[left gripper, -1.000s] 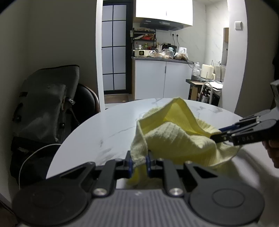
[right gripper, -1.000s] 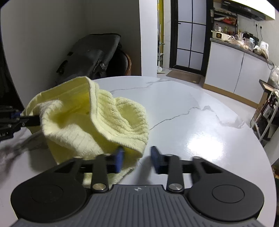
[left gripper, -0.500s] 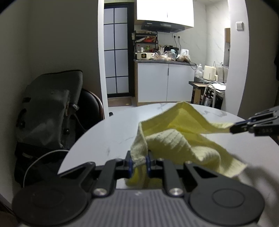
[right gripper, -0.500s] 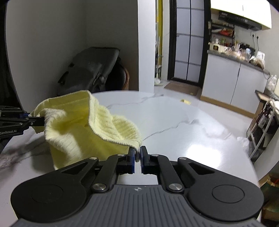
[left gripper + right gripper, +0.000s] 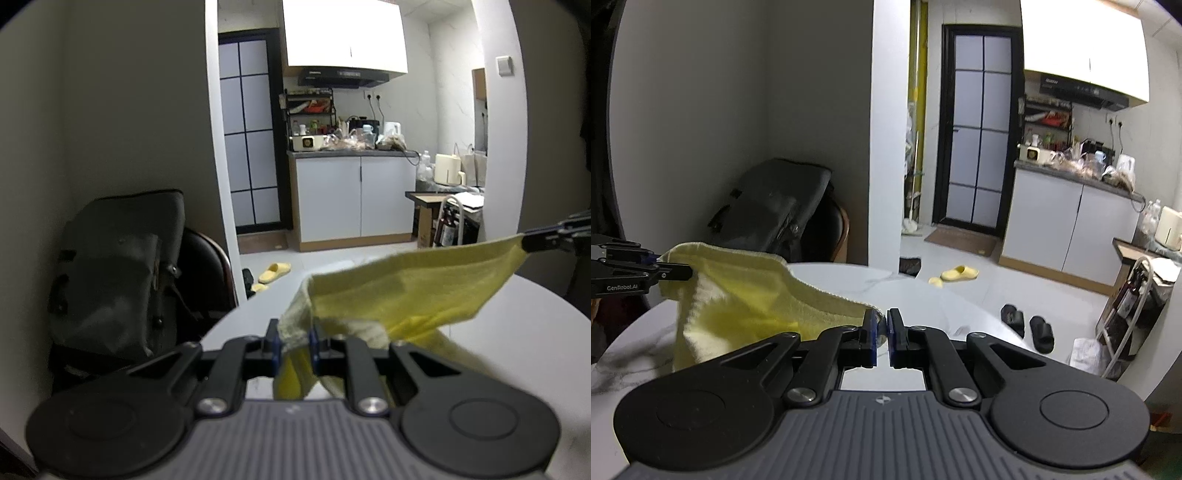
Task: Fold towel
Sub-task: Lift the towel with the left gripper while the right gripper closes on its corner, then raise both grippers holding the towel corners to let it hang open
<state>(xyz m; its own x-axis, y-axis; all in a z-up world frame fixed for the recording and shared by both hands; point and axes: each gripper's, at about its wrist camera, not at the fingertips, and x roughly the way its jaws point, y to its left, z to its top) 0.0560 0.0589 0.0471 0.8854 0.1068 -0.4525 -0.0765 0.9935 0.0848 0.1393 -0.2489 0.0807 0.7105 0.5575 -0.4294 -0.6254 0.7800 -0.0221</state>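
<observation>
A yellow waffle-weave towel (image 5: 406, 295) hangs stretched between my two grippers above the round white marble table (image 5: 535, 332). My left gripper (image 5: 293, 341) is shut on one corner of the towel. My right gripper (image 5: 881, 330) is shut on another corner; the towel (image 5: 746, 295) spans from it to the left gripper (image 5: 676, 273) at the left edge. In the left wrist view the right gripper (image 5: 532, 242) holds its corner at the right. The towel's lower part sags toward the table.
A dark backpack (image 5: 110, 266) sits on a chair (image 5: 207, 273) beyond the table's far edge. Yellow slippers (image 5: 956, 275) and black slippers (image 5: 1027, 325) lie on the floor. A kitchen counter (image 5: 351, 195) stands in the back.
The right gripper shut on a towel corner. Both grippers then rose and moved apart, lifting the towel off the table and pulling it taut.
</observation>
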